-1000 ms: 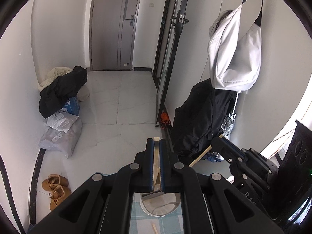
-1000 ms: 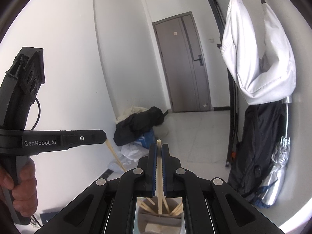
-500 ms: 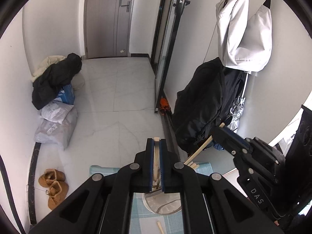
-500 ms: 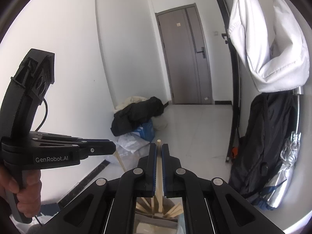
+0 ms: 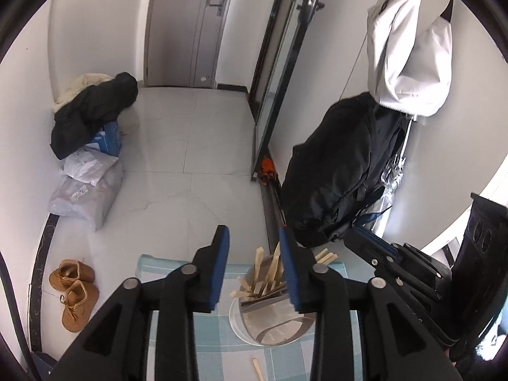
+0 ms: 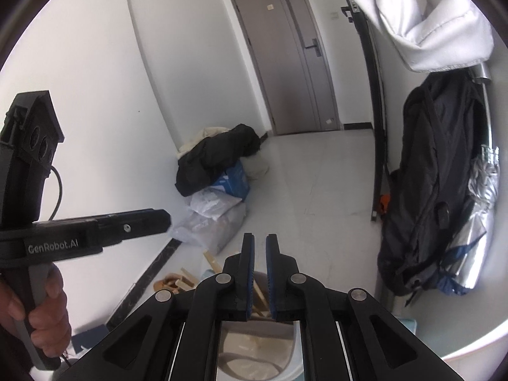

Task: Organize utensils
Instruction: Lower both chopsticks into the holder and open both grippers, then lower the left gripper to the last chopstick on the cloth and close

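Left gripper (image 5: 252, 243): jaws just parted, nothing between the pads; its wooden stick, clamped a second ago, now stands among the wooden sticks (image 5: 265, 274) in the steel cup (image 5: 270, 320) at 5 o'clock of its tips. Right gripper (image 6: 259, 254): jaws just cracked apart, stick released. Advice: open fully and lift straight up before withdrawing, sparing the leaning sticks. One loose stick (image 5: 257, 369) remains on the checked cloth (image 5: 190, 339).
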`<move>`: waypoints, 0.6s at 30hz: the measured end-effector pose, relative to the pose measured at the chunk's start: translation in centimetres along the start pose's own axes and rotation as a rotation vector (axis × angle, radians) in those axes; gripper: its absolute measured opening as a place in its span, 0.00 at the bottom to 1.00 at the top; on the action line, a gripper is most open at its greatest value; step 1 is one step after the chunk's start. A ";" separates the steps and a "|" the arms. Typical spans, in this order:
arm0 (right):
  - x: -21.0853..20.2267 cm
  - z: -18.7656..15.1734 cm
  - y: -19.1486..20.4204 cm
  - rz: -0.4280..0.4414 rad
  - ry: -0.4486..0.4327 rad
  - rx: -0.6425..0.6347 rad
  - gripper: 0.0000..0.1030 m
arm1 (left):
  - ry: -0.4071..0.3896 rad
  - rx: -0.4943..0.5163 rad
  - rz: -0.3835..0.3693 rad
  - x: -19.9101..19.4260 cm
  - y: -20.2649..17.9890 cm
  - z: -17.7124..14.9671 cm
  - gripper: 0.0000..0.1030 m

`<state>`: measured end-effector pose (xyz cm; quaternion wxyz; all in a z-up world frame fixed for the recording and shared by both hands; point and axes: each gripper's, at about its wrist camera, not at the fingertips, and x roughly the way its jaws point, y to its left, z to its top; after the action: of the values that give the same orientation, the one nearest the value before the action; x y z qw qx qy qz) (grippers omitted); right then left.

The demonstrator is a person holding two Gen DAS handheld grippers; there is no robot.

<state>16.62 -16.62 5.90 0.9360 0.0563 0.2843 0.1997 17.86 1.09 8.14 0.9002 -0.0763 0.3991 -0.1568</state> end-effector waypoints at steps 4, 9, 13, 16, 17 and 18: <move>-1.8 -0.5 0.2 -0.016 -0.015 0.006 0.21 | -0.033 -0.004 0.027 -1.1 -0.2 -0.6 0.45; -4.3 -0.9 0.7 -0.028 -0.052 0.007 0.40 | -0.081 0.006 0.091 -2.9 -1.1 -1.9 0.56; -6.4 -1.6 1.3 -0.037 -0.082 0.003 0.59 | -0.065 0.018 0.088 -3.6 -1.7 -3.0 0.56; -7.4 -2.5 1.8 -0.039 -0.085 -0.001 0.60 | -0.060 0.014 0.072 -4.2 -2.0 -4.3 0.67; -7.7 -2.8 1.9 -0.040 -0.086 0.000 0.61 | -0.059 0.013 0.070 -4.4 -2.0 -4.7 0.74; -8.1 -3.2 1.9 -0.039 -0.087 0.002 0.61 | -0.059 0.011 0.068 -4.5 -2.1 -5.4 0.76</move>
<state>8.02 -18.19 7.80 0.9512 0.0602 0.2444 0.1783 10.52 0.59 8.18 0.9167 -0.0623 0.3741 -0.1258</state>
